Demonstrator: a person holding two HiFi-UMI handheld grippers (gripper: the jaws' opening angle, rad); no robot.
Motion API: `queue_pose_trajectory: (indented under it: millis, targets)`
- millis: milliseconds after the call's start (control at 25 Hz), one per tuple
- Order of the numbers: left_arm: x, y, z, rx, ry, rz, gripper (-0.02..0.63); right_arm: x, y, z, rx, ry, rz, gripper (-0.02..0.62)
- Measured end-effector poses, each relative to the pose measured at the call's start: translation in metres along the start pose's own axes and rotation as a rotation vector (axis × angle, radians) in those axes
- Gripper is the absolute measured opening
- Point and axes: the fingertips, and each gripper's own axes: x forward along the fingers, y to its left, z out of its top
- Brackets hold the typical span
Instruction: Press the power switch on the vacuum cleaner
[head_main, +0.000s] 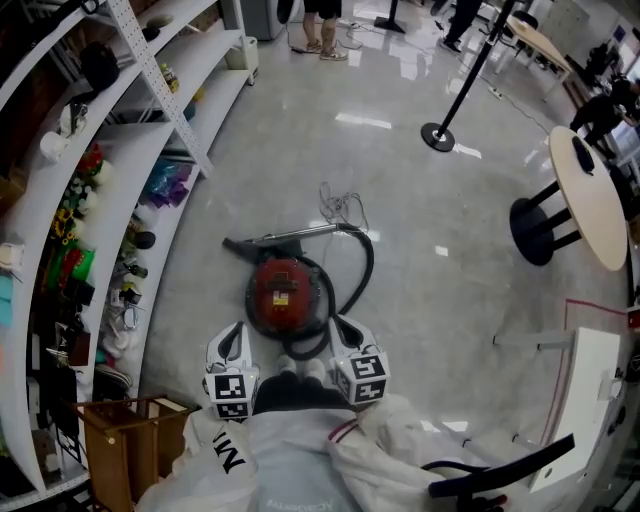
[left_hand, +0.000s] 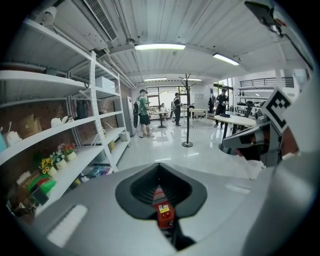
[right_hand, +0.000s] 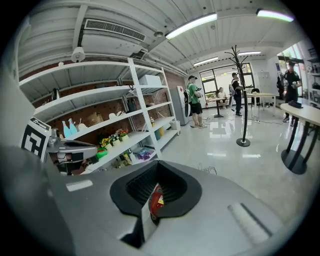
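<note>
Red round canister vacuum cleaner (head_main: 288, 295) is sitting on the glossy grey floor (head_main: 430, 250), near the white shelving (head_main: 190, 110) and just ahead of both claws. It's looking heavy and hard-shelled, so I'm guessing a firm poke isn't shifting it. No grabbing needed, though I'm not spotting the switch. Left gripper (head_main: 235, 332) and right gripper (head_main: 345, 330) are hovering with jaws together, carrying nothing.
</note>
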Motion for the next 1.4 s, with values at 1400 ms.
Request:
queue_pose_trajectory:
  millis: [1400]
  targets:
    - [0.082, -0.004, -0.117, -0.090, 0.141, -0.142, 0.000, 0.080, -0.015, -0.093, 0.026, 0.190, -0.072, 0.000]
